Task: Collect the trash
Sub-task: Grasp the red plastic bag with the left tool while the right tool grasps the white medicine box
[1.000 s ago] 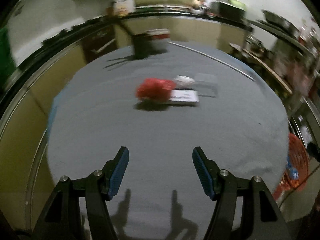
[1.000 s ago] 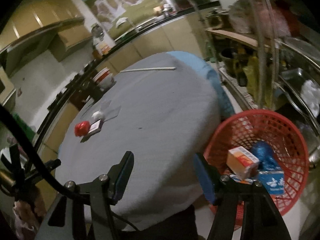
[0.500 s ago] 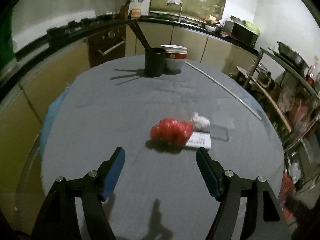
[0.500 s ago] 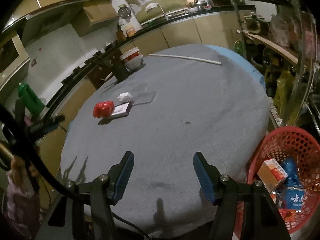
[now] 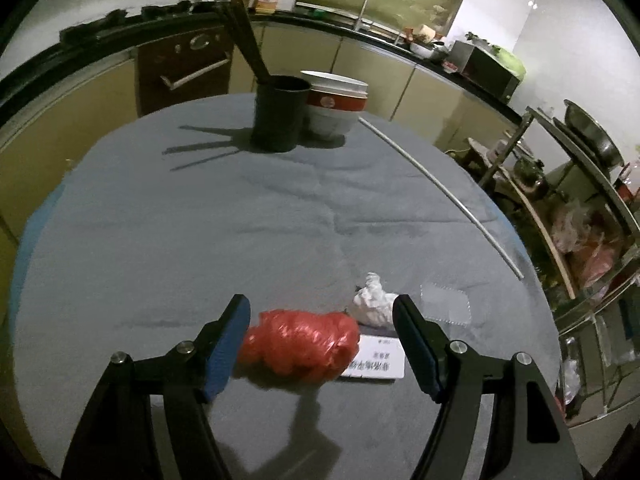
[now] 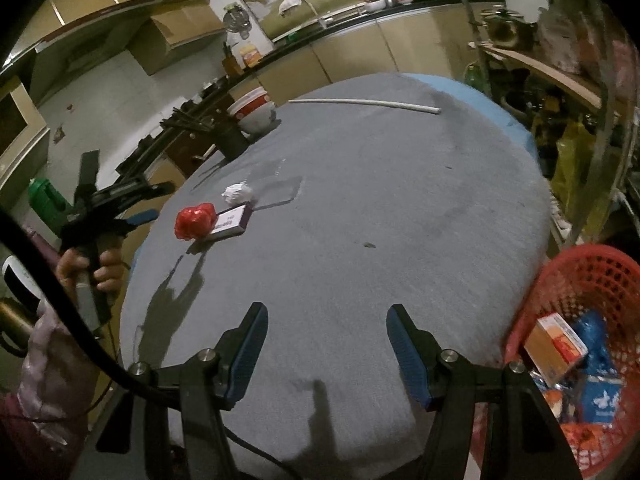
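Observation:
A crumpled red plastic bag (image 5: pixel 300 344) lies on the grey tablecloth, partly on a flat white card box (image 5: pixel 374 364). A white paper wad (image 5: pixel 372 304) and a clear plastic wrapper (image 5: pixel 444 306) lie just beyond. My left gripper (image 5: pixel 322 344) is open, its blue pads on either side of the red bag, not touching it. In the right wrist view the red bag (image 6: pixel 196 220), box (image 6: pixel 232 220), wad (image 6: pixel 238 193) and left gripper (image 6: pixel 132 216) show at the table's left. My right gripper (image 6: pixel 324 344) is open and empty over the table's near edge.
A red mesh basket (image 6: pixel 580 280) with boxes and blue packets stands on the floor at the right. A black cup with chopsticks (image 5: pixel 280 116), stacked bowls (image 5: pixel 336 104) and a long white rod (image 5: pixel 440 192) sit at the table's far side. Shelving stands right.
My left gripper has moved forward to the red bag, which now lies between its open fingers. My right gripper has swung left from the basket toward the table.

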